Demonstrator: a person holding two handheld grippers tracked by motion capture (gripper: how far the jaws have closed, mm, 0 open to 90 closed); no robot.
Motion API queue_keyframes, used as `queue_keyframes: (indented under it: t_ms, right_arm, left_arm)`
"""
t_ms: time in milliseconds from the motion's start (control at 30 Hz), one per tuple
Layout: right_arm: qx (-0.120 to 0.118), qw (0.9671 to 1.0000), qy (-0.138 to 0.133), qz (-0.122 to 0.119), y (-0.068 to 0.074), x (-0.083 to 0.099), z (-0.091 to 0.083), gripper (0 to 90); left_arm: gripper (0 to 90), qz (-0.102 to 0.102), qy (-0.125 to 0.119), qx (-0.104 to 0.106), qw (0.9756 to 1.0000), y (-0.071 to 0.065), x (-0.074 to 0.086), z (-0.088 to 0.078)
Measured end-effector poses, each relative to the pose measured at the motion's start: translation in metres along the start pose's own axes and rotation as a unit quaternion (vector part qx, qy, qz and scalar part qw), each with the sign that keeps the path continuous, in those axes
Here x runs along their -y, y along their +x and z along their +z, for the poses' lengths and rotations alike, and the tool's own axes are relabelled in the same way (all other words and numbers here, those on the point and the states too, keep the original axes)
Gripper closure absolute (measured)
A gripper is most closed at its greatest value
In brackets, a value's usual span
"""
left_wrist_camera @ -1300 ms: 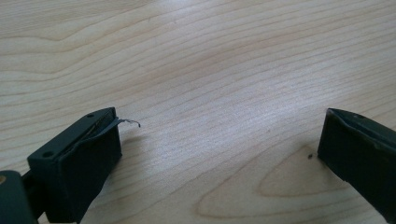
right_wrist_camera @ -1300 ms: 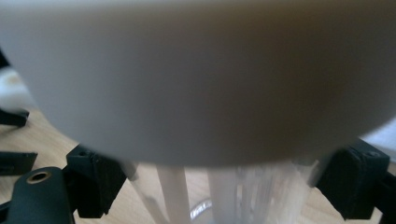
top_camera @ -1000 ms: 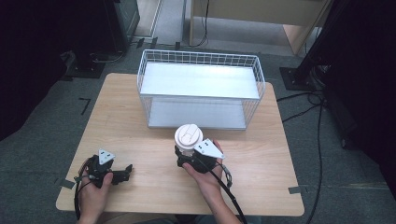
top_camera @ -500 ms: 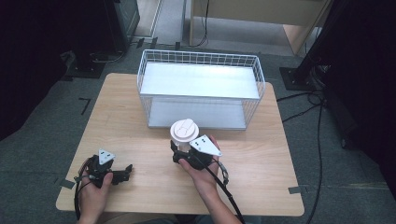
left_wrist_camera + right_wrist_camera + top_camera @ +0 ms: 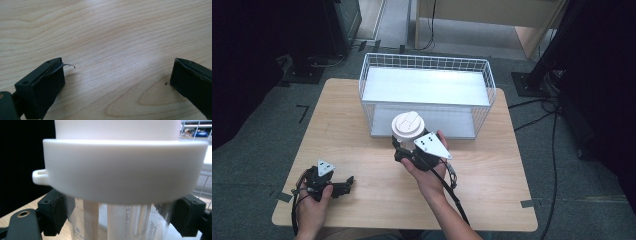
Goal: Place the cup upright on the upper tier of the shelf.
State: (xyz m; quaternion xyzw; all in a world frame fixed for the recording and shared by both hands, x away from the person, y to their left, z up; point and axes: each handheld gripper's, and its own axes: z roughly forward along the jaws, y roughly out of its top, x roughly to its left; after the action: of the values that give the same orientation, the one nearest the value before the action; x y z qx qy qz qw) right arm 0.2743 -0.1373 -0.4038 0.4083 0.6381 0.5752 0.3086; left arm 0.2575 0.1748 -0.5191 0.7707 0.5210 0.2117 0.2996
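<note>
Since a moment ago my right gripper (image 5: 404,149) has come up off the table (image 5: 362,130) with the cup (image 5: 407,126) and drifted a little toward the wire basket (image 5: 427,95), while my left gripper (image 5: 343,184) has stayed where it was. The right jaws finished closing within that moment, and they are now clenched on the cup.

From the right gripper view, the clear cup wall (image 5: 117,222) sits squarely between my two black pads (image 5: 53,213), one pressing each side, just under the broad white lid (image 5: 120,170). A small tab of the lid sticks out over my left pad. The cup stands upright in the grip. Ahead of it and to my right I can see a bit of the white wire basket (image 5: 203,180).

From above, the lidded cup rides at the front of my right gripper, with the basket's near wall just beyond it. The grey plate (image 5: 432,145) on the gripper's top tilts toward me.

My left gripper (image 5: 117,82) rests low over the bare wood, well apart from the cup, off to the side of the right hand (image 5: 427,175). Its jaws stand wide, released, with nothing but table grain (image 5: 112,37) between them.
</note>
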Motion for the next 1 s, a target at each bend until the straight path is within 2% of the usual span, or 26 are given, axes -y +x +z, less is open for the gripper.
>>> queue_keyframes:
  t_ms: [367,467,667,900,967,1000]
  right_arm:
    - [0.004,0.9995,-0.026,-0.019,0.004,-0.031,0.007,15.3]
    - [0.008,0.9994,-0.027,-0.022,0.005,-0.039,0.01,15.3]
    - [0.012,0.9986,-0.045,-0.023,0.003,-0.056,0.012,15.2]
    - [0.03,0.9974,-0.059,-0.029,-0.007,-0.078,0.015,15.2]
    - [0.039,0.9969,-0.06,-0.033,-0.01,-0.083,0.016,15.2]
    - [0.053,0.996,-0.064,-0.033,-0.013,-0.088,0.016,15.2]
  left_arm:
    - [0.0,0.0,0.0,0.0,1.0,0.0,0.0,0.0]
    - [0.0,0.0,0.001,0.0,1.0,0.0,0.0,0.0]
    - [0.0,0.0,0.001,0.0,1.0,0.0,0.0,0.0]
    - [0.0,0.0,0.001,0.0,1.0,0.0,0.0,0.0]
    - [0.0,0.0,0.001,0.0,1.0,0.0,0.0,0.0]
    - [0.0,0.0,0.001,0.0,1.0,0.0,0.0,0.0]
